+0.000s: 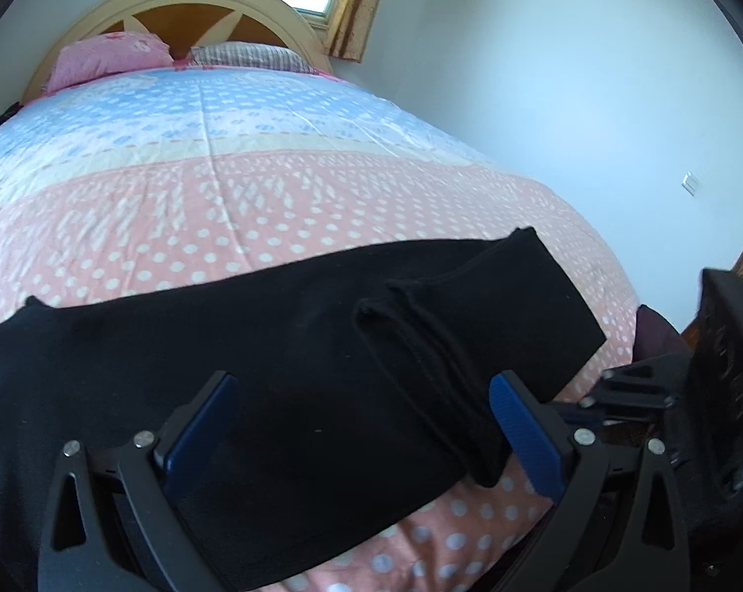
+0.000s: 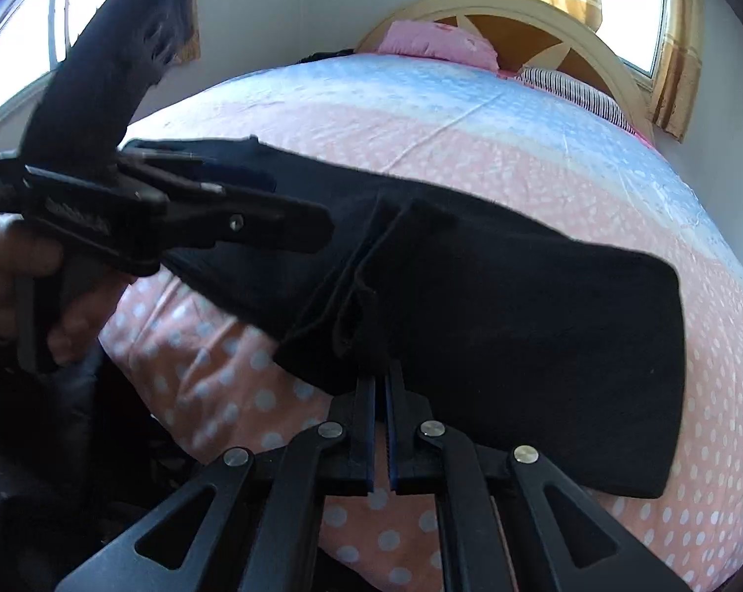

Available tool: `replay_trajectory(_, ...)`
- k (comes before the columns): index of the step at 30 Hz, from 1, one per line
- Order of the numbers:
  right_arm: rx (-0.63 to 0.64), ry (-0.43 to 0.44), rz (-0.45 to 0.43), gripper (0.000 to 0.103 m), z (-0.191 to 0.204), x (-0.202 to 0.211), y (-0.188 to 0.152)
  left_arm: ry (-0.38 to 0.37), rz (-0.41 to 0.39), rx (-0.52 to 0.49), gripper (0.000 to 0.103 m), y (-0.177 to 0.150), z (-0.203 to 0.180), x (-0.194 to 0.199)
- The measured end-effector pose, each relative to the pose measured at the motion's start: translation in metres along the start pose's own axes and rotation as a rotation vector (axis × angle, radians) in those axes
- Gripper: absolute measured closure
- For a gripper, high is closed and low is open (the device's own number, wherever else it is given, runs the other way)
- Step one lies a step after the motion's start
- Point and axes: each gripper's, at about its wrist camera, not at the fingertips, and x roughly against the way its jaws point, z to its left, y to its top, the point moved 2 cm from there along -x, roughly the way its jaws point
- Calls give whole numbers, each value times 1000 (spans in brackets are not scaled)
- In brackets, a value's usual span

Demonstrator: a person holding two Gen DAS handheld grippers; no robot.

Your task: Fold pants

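Black pants across the foot of the bed, one fold made, next grab pending.

The black pants [image 1: 282, 345] lie crosswise near the foot edge of the bedspread [image 1: 272, 187], leg ends doubled back over the middle. My left gripper [image 1: 361, 424] hovers over them, fingers wide apart, empty. My right gripper [image 2: 382, 424] sits at the near hem, fingers almost together; whether they pinch cloth I cannot tell. I judge it best to catch both layers at the edge, lift evenly, keep hems square.
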Motion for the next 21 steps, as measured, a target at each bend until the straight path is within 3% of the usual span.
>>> replay_trajectory(5,-28,74,-11,94,-13,16,1,-47,35,-4,0,4,-12,-13)
replay_trajectory(8,-87,96,-67,84,-34,29,-1,-73,56,-1,3,8,-18,-22)
replay_trajectory(12,-205,83,-169,76,-66,49,-7,-119,107,20,24,11,-27,-37)
replay_trajectory(14,-287,78,-221,65,-83,57,-8,-102,112,20,25,13,-30,-41)
replay_trajectory(15,-333,76,-248,61,-92,60,-9,-96,107,16,35,15,-33,-42)
replay_trajectory(16,-365,75,-267,60,-97,63,-10,-87,106,14,62,17,-35,-42)
replay_trajectory(18,-410,63,-296,60,-106,67,-12,-77,112,26,88,21,-34,-42)
replay_trajectory(21,-470,37,-333,58,-118,72,-18,-112,64,80,89,32,-24,-28)
